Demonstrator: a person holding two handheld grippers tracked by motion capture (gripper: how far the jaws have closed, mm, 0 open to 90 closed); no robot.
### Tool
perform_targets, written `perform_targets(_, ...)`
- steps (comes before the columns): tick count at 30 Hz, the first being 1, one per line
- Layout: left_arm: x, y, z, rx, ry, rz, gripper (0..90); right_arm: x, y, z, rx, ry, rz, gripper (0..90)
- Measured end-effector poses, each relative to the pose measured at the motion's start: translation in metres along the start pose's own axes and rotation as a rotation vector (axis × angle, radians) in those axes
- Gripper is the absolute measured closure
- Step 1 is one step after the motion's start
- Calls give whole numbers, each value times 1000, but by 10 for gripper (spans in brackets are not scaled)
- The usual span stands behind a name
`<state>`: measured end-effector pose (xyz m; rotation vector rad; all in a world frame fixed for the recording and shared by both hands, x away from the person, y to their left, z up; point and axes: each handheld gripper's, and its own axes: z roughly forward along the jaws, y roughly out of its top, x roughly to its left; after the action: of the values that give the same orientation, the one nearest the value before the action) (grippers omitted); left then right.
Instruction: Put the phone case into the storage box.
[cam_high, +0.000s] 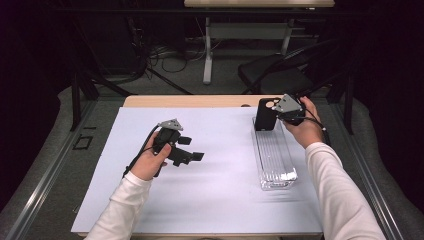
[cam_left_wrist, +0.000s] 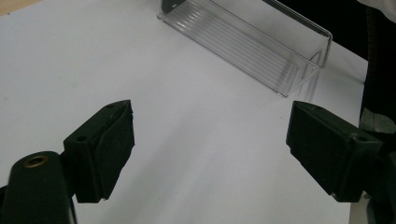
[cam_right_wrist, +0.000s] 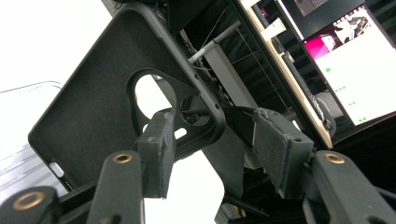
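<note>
A black phone case (cam_high: 264, 116) stands upright at the far end of a clear ribbed plastic tray (cam_high: 277, 165). My right gripper (cam_high: 276, 115) is at the case's upper right corner. In the right gripper view the case (cam_right_wrist: 93, 107) shows its inner side and camera cut-out. Its corner lies between the jaws of my right gripper (cam_right_wrist: 212, 123), which stand apart, the right pad well clear of it. My left gripper (cam_high: 192, 148) hovers over the white sheet left of centre. In the left gripper view its jaws (cam_left_wrist: 210, 135) are wide open with nothing between them, and the tray (cam_left_wrist: 261, 46) lies beyond.
A white sheet (cam_high: 215, 190) covers most of the wooden table (cam_high: 185, 101). A black chair (cam_high: 275, 75) and a desk frame (cam_high: 207, 55) stand beyond the far edge. A lit monitor (cam_right_wrist: 355, 65) is behind the case in the right gripper view.
</note>
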<state>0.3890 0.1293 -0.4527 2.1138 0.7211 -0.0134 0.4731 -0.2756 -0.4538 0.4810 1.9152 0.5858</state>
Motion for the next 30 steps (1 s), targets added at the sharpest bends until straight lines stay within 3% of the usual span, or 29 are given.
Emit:
perform_targets(12, 4, 1, 1, -3, -6, -7, 155, 1, 1, 0, -5, 3, 48, 341)
perform_targets(30, 7, 0, -2, -11, -8, -19, 155, 2, 12, -16, 33, 3, 42, 358)
